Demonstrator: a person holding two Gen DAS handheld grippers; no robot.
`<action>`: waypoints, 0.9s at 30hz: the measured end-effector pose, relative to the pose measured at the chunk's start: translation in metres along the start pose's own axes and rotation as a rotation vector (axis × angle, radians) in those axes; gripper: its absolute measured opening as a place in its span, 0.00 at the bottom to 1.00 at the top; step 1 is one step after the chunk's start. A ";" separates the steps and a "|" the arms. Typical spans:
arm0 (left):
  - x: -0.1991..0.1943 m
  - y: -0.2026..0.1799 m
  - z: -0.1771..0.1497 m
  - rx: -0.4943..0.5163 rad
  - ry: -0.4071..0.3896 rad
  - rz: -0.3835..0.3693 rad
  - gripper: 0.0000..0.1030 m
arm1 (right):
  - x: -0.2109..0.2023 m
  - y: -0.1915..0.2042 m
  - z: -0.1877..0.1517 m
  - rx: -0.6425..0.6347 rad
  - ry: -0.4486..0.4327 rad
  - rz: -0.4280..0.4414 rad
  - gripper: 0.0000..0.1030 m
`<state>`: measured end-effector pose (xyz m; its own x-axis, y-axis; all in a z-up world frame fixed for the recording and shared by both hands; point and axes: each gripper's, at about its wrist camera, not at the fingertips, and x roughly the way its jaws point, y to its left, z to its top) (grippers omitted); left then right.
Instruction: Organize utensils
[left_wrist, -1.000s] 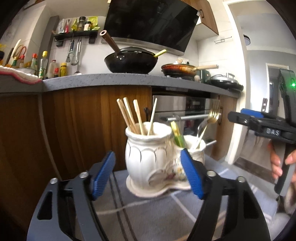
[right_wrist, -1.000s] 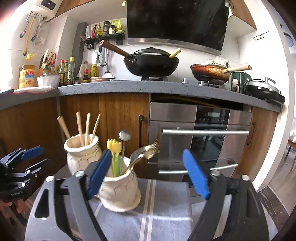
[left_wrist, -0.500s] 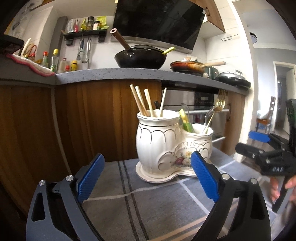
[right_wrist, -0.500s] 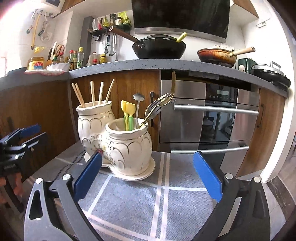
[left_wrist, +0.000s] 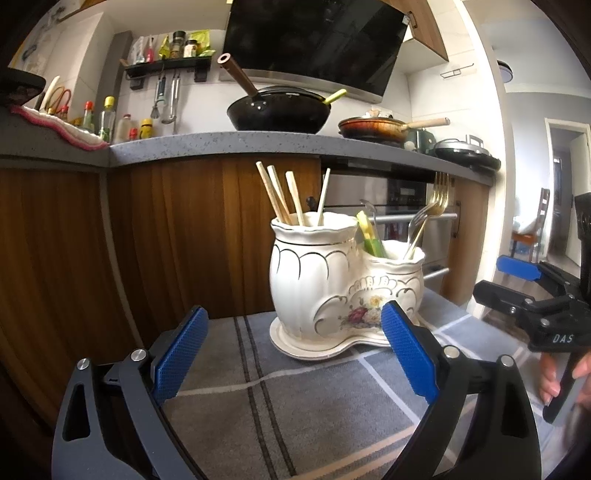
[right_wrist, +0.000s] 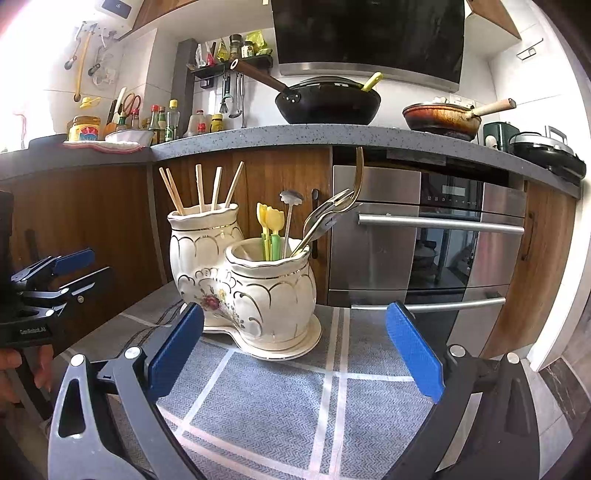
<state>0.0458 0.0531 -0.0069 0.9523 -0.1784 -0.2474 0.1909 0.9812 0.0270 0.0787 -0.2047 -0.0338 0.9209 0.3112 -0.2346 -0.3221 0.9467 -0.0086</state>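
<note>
You see a cream holder (right_wrist: 255, 291) with gold trim and a floral motif, yellow-green picks (right_wrist: 269, 232), gold forks (right_wrist: 332, 214), and a grey cloth (right_wrist: 295, 398) with pale grid lines, centre frame.

Left wrist view: taken low above the grey cloth with pale stripes (left_wrist: 295, 406), facing the wooden cabinets below the speckled grey countertop (left_wrist: 258, 142); the white two-pot ceramic holder with floral decoration (left_wrist: 332, 288) is seen near, slightly right of centre, taller pot at left.

Right wrist view: taken low above the same cloth (right_wrist: 277, 398), facing the steel oven front (right_wrist: 424, 236); the holder (right_wrist: 258, 284) is seen near, left of centre, shorter pot in front.

Shared: the holder, cloth, countertop and black wok (left_wrist: 279, 110) (right_wrist: 328, 101) are seen in both.

Cross-sight: the right gripper (left_wrist: 517, 284) is seen at the left view's right edge; the left gripper (right_wrist: 62, 269) at the right view's left edge.
</note>
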 end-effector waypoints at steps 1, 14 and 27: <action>0.000 0.000 0.000 0.001 -0.002 0.000 0.91 | 0.000 0.000 -0.001 0.001 0.000 0.000 0.94; 0.001 0.002 0.001 -0.005 0.008 0.018 0.91 | -0.001 -0.001 -0.001 0.002 -0.002 -0.001 0.90; 0.004 0.002 0.000 -0.006 0.013 0.013 0.89 | -0.001 -0.002 0.000 0.004 -0.009 -0.019 0.90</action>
<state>0.0499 0.0539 -0.0081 0.9514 -0.1650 -0.2600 0.1773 0.9839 0.0242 0.0781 -0.2067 -0.0335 0.9287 0.2943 -0.2254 -0.3042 0.9526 -0.0093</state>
